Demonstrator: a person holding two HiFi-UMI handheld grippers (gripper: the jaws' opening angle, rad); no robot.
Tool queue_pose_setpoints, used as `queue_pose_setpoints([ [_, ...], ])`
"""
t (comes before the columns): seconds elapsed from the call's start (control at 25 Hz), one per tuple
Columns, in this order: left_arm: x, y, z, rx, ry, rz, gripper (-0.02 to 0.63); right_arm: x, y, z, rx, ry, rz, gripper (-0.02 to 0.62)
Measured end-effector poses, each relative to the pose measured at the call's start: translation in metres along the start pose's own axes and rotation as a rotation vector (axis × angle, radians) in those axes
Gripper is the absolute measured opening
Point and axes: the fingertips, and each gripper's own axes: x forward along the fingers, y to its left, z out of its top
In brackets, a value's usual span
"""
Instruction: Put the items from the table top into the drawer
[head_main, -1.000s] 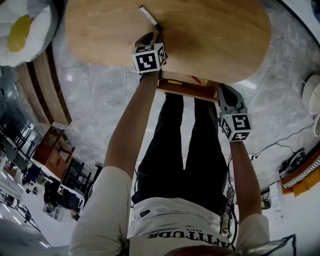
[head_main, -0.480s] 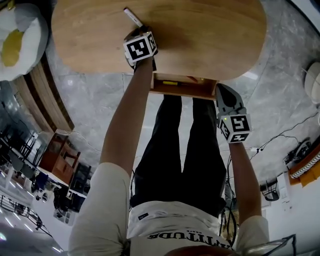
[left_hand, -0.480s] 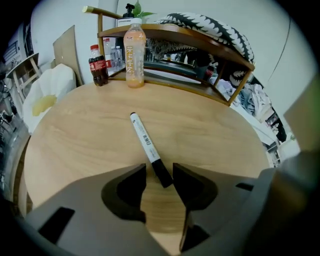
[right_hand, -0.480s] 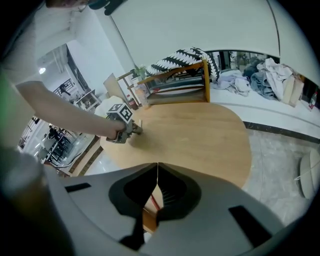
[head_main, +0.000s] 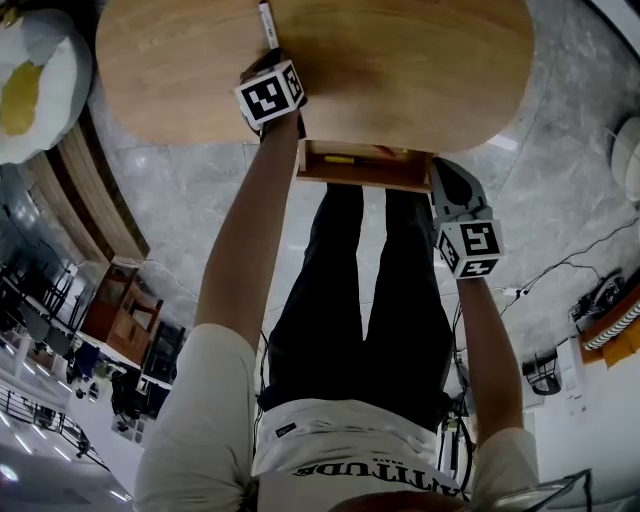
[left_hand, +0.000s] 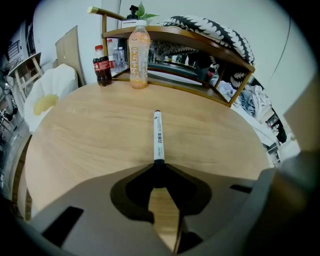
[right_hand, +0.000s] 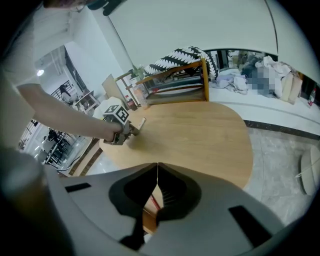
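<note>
The right gripper (right_hand: 157, 167) has jaws of smooth, matt grey plastic. Ahead of it the table top (right_hand: 200, 135) is pale wood with a fine grain and a smooth satin finish. The pen (left_hand: 158, 135) lying there is smooth white plastic with a black cap. Just below its jaws the drawer (head_main: 360, 180) is warmer-toned wood. To its right the floor (right_hand: 280, 150) is polished grey stone, veined and glossy. Beyond the table the bottles (left_hand: 138, 52) are clear, shiny plastic.
</note>
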Motion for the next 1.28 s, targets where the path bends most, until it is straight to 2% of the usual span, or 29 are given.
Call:
queue_pose_setpoints([
  [0.4,-0.024,-0.009,-0.007,0.025,-0.043,-0.053,0.08,-0.004,0.004,0.002,-0.041,0.0,0.022,0.02],
  [0.88,-0.066,-0.014,-0.051,0.094,-0.069,-0.108,0.08,-0.011,0.016,-0.015,-0.093,0.023,0.05,0.02],
  [1.28,-0.104,-0.022,-0.095,0.227,-0.075,-0.165,0.079,-0.014,0.027,-0.029,-0.139,0.045,0.084,0.02],
])
